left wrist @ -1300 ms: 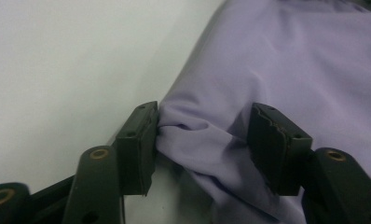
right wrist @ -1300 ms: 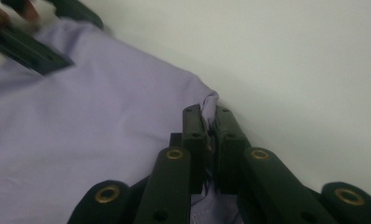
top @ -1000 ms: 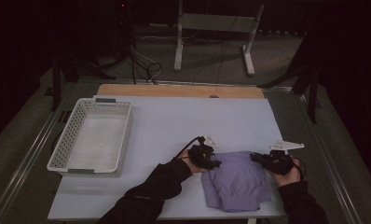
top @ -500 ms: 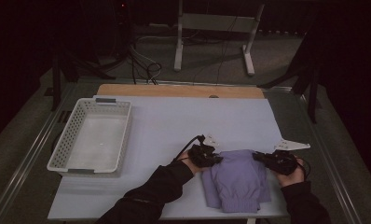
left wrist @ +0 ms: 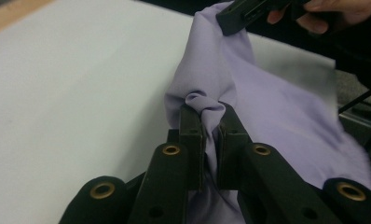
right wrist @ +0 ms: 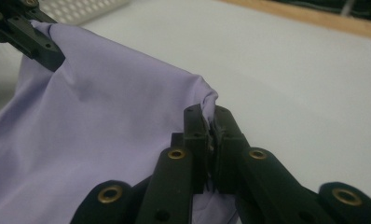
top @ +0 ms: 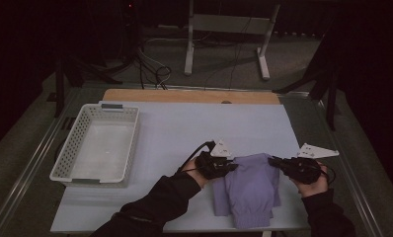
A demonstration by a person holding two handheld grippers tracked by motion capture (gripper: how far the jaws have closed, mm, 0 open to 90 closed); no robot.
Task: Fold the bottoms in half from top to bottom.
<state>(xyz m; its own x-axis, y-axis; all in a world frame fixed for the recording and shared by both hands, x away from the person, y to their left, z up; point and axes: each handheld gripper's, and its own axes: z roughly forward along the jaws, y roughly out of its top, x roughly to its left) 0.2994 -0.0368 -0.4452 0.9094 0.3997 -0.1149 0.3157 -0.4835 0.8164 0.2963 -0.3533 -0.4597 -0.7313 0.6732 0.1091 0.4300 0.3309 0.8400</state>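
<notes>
A lilac garment point(top: 249, 187) lies near the front right of the white table point(top: 184, 133). My left gripper point(top: 232, 167) is shut on the garment's upper left corner; in the left gripper view a bunched fold of the lilac cloth point(left wrist: 267, 116) sits pinched between the jaws of my left gripper point(left wrist: 210, 114). My right gripper point(top: 272, 160) is shut on the upper right corner, and in the right gripper view my right gripper point(right wrist: 211, 116) clamps the cloth's point(right wrist: 104, 107) edge. The top edge is stretched between the two grippers, slightly raised. The garment's lower part rests on the table.
A white mesh basket point(top: 68, 153) stands empty at the table's left. A wooden strip point(top: 189, 96) runs along the far edge. Behind the table are a metal stand point(top: 226, 29) and cables on the floor. The garment's hem lies close to the table's front edge.
Both grippers have spread slightly apart, the right one drifting right, pulling the garment's top edge straighter. The grips have not changed.
</notes>
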